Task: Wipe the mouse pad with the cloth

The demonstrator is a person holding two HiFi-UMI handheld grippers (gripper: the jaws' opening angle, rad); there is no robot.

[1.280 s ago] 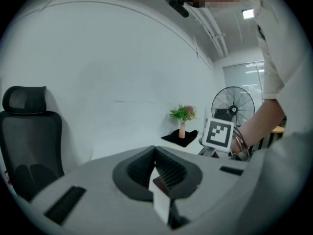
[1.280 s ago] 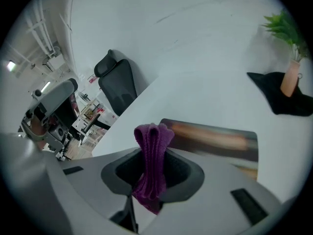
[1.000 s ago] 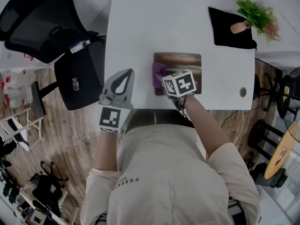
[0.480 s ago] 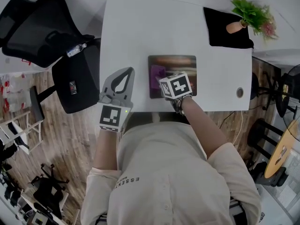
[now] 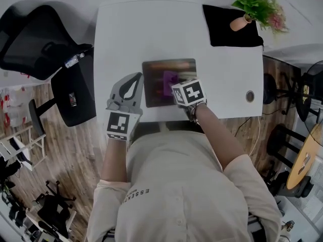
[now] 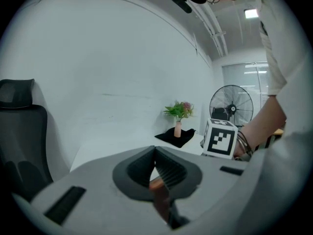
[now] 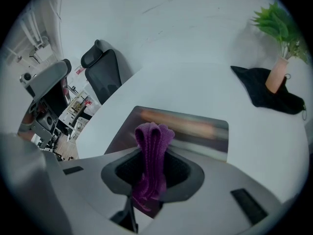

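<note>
A dark mouse pad (image 5: 156,92) (image 7: 205,131) lies near the front edge of the white table (image 5: 121,34). My right gripper (image 5: 175,87) (image 7: 152,155) is shut on a folded purple cloth (image 5: 168,80) (image 7: 154,133), whose free end rests on the middle of the pad. My left gripper (image 5: 139,78) (image 6: 155,153) lies level at the table's front left with its jaws shut and nothing between them. Its tip is at the pad's left edge. The marker cube hides the right gripper's jaws in the head view.
A black cloth (image 5: 227,21) with a small vase of green plant (image 5: 252,6) sits at the table's back right. A round cable hole (image 5: 250,96) is right of the pad. A black office chair (image 5: 35,34) stands left of the table, a fan (image 6: 231,104) beyond it.
My right gripper has dragged the cloth from the pad's left edge to its middle. My left gripper has shifted right, up to the pad's left edge. The head view has swung.
</note>
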